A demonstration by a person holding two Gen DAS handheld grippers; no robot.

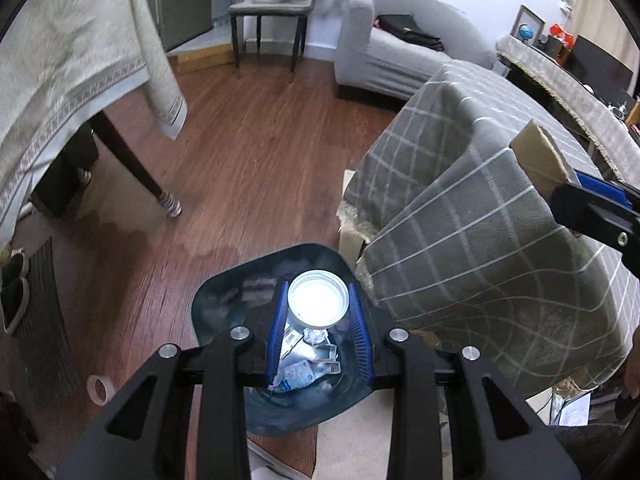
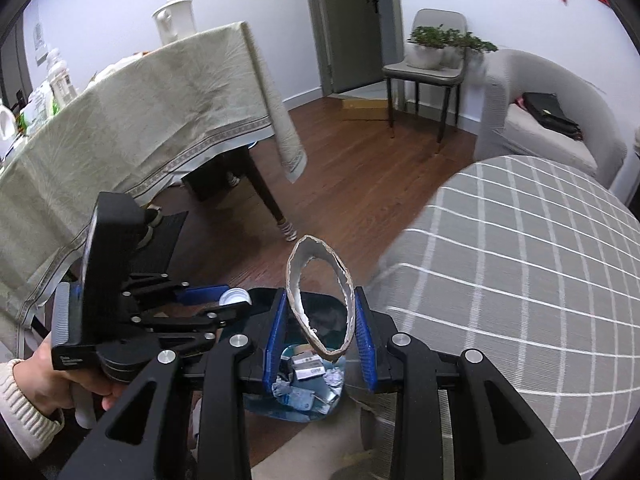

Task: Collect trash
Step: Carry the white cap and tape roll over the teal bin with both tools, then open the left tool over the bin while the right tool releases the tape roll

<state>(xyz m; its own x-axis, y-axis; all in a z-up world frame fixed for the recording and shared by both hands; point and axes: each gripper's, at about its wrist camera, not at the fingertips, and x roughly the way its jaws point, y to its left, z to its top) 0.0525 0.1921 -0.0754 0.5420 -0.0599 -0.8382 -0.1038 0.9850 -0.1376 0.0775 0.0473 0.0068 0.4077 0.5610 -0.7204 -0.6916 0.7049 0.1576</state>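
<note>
Both claws were loaded and positioned over the dark blue trash bin (image 1: pixel 224 312) on the wooden floor, just beside the grey checked cover (image 1: pixel 480 240).

Left claw (image 1: pixel 319 318): jaws set narrow, pads pressed on opposite sides of a small white round container (image 1: pixel 318 302), open mouth facing the camera. I judged it light and rigid, with smooth walls that could slip if the grip loosened. The side-wall hold below the rim looked correct; a squeeze at the rim might deform it.

Right claw (image 2: pixel 320 328): jaws clamped on a cardboard tube (image 2: pixel 320 288), flattened to an oval between the pads, its end ragged. I judged it very light, soft and crushable, yet rough enough not to slip. A mid-length hold on its broad faces suited it.

The bin already held crumpled foil and paper packets (image 2: pixel 308 380). Both items hung above its mouth, the tube nearer the centre in the right wrist view. I judged neither fragile; a short fall should harm nothing.
</note>
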